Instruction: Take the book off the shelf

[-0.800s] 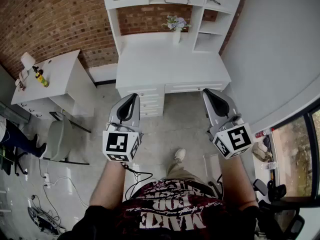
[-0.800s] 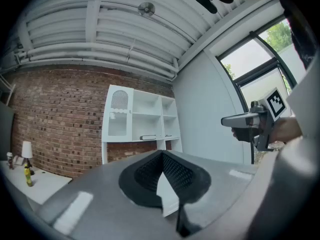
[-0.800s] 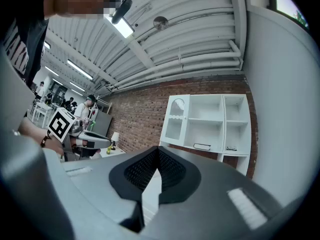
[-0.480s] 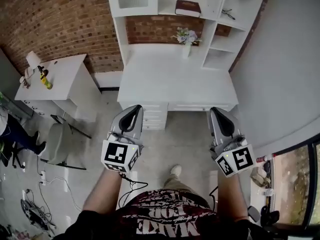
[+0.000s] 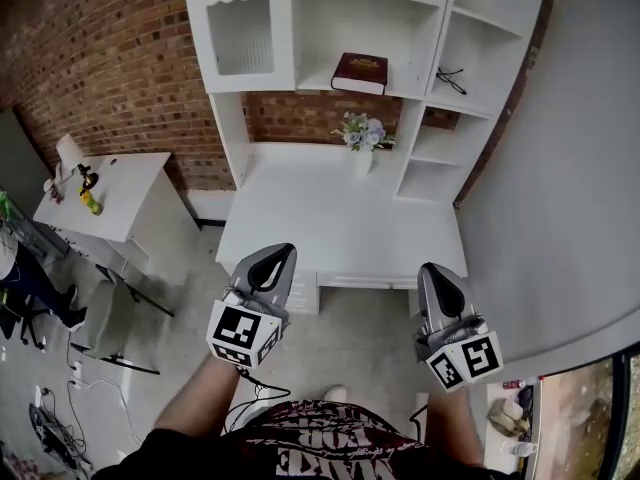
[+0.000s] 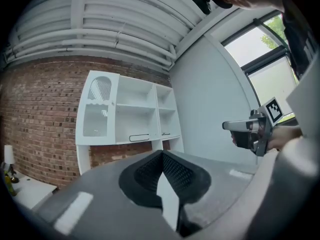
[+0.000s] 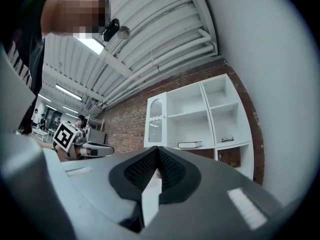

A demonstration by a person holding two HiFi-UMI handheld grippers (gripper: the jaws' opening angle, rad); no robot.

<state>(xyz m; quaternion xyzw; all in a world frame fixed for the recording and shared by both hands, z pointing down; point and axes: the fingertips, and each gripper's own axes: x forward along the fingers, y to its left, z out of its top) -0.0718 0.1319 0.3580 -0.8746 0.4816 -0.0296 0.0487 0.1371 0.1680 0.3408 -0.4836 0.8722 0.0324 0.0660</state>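
A dark red book (image 5: 360,73) lies flat on the middle shelf of the white shelf unit (image 5: 300,28), above the desk. It also shows as a thin flat book (image 6: 139,138) in the left gripper view and as a book (image 7: 190,145) in the right gripper view. My left gripper (image 5: 283,254) and right gripper (image 5: 432,271) are held side by side in front of the desk's near edge, far below the book. Both are shut with nothing in them, and the jaws meet at the tips (image 6: 162,156) (image 7: 157,151).
A vase of flowers (image 5: 360,140) stands at the back of the white desk (image 5: 330,218). Glasses (image 5: 450,76) lie on the right-hand shelf. A cabinet door (image 5: 245,33) closes the left compartment. A side table (image 5: 115,193) with a yellow bottle (image 5: 90,201) is at left; a grey wall at right.
The shelf unit and desk have come lower and closer in the head view, so the book sits nearer the middle. Both grippers stay shut and side by side.
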